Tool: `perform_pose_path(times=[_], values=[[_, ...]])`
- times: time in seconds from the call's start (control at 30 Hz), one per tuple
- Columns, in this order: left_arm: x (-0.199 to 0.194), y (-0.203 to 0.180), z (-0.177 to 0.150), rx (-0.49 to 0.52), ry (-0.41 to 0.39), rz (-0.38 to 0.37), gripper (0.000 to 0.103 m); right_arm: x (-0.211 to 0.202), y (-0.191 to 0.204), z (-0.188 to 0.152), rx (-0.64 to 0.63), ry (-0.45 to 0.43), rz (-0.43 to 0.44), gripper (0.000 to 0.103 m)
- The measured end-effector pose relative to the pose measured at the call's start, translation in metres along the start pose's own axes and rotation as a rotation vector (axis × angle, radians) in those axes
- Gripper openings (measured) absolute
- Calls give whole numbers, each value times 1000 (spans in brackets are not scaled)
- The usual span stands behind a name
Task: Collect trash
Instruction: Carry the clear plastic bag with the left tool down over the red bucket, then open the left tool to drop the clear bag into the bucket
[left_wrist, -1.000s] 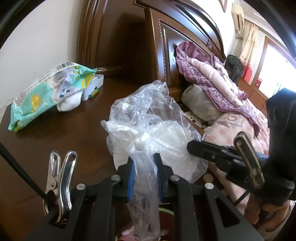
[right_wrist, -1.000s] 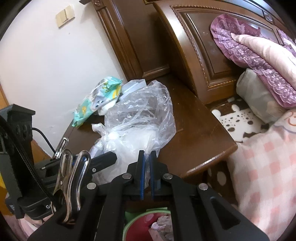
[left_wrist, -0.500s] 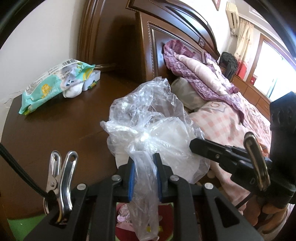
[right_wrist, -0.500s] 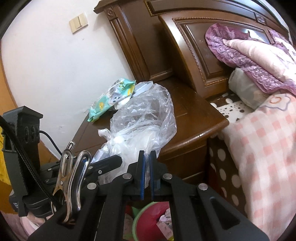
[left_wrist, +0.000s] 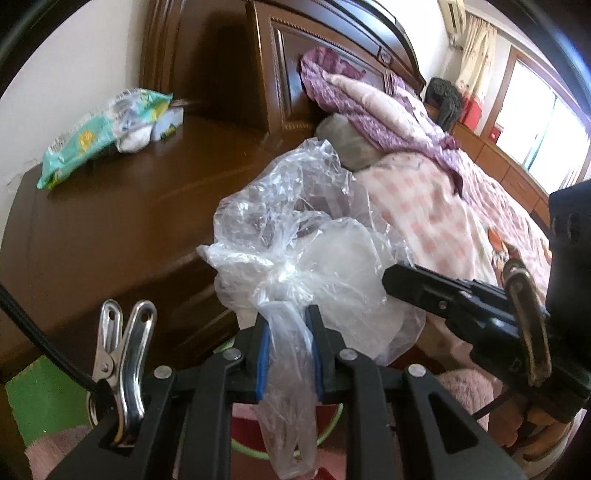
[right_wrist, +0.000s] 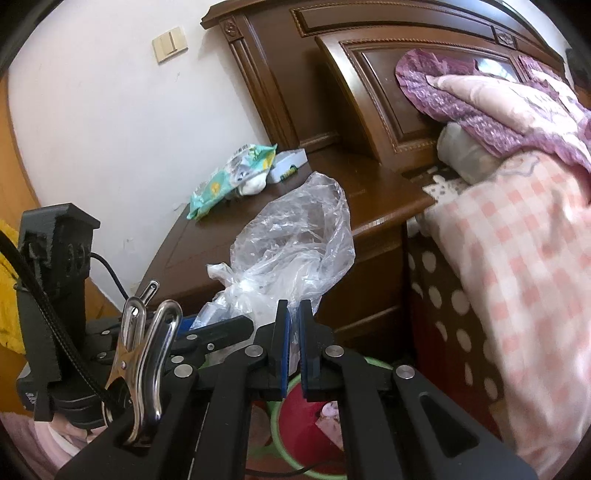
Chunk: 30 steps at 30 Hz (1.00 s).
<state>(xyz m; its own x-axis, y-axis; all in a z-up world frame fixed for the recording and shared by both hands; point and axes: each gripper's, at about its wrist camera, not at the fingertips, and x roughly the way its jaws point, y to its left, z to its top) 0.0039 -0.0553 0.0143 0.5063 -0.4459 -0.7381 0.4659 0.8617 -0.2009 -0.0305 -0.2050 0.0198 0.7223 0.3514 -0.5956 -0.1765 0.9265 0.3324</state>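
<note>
**Bag carried off the nightstand**

Both grippers have drawn back from the nightstand (right_wrist: 373, 206), and the clear plastic bag (left_wrist: 306, 251) now hangs past its front edge above a green-rimmed bin (right_wrist: 295, 417). The left gripper (left_wrist: 288, 347) is clamped on the bag's twisted neck, which trails below its blue pads. The right gripper (right_wrist: 291, 339) is closed almost fully, pinching a thin fold of the same bag. A wipes packet (left_wrist: 99, 136) lies on the nightstand by the wall.

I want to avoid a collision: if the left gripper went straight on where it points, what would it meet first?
Beyond the clear plastic bag clamped in the left gripper, probably the bedside table's front edge; depth is unclear.
</note>
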Motion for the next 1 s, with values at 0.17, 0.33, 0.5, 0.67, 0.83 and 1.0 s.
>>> perform_pose_path(times=[0.17,0.33,0.5,0.67,0.83,1.0], values=[[13,-6,-23,29,40,1,19,-1,-7,-26,33,12,-10,5],[33,-9,-42,45,89,-1,19,6,-15,-50,62,41,-27,5],[57,-11,-58,52,143,-1,18,15,-20,-70,59,79,-66,5],[75,-11,-68,55,185,2,18,29,-26,-87,77,129,-94,5],[88,-6,-75,53,216,7,18,40,-35,-97,102,160,-111,5],[104,-3,-85,47,262,9,18,52,-47,-107,150,199,-118,5]])
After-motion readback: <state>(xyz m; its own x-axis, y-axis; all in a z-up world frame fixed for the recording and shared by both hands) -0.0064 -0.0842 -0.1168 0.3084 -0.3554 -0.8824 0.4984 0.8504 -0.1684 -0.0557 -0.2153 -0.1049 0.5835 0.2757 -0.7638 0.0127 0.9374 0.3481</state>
